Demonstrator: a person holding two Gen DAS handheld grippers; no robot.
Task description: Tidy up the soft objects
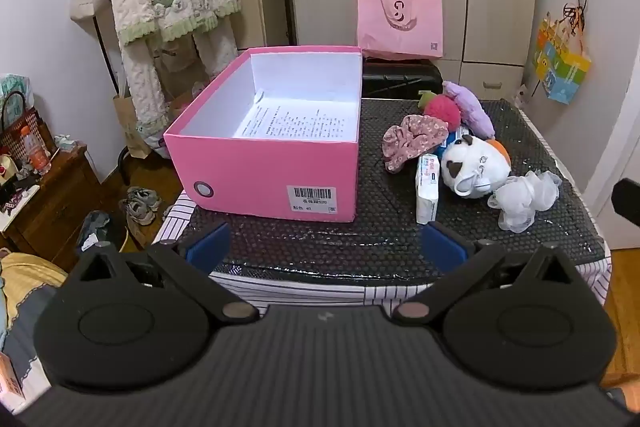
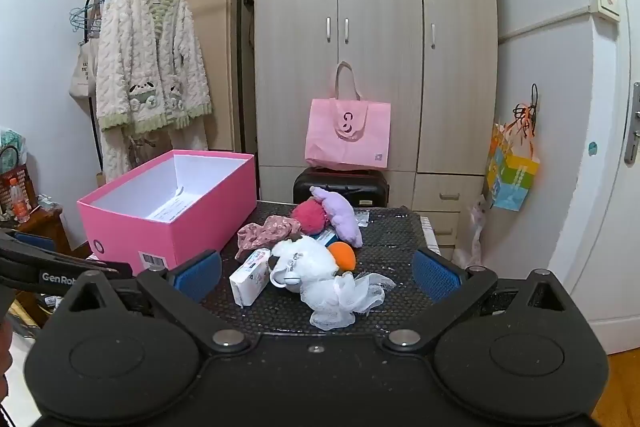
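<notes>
The left gripper (image 1: 326, 247) hangs over the near edge of the table (image 1: 320, 255) with its jaws released wide and nothing between them. At its 12 o'clock stands the open pink box (image 1: 264, 167), only a printed sheet (image 1: 296, 125) on its floor; the box's left side runs close to the table's left edge.

The right gripper (image 2: 316, 273) is likewise spread and empty. The soft pile lies at its 12 o'clock, just right of the box: white mesh pouf (image 2: 344, 297) nearest, white plush (image 2: 308, 259), floral scrunchie (image 2: 266, 231), red pompom (image 2: 310, 217), purple plush (image 2: 344, 217). A small white packet (image 2: 250, 277), perhaps tissues, leans against the white plush.

Bare mat lies at 2 o'clock.
</notes>
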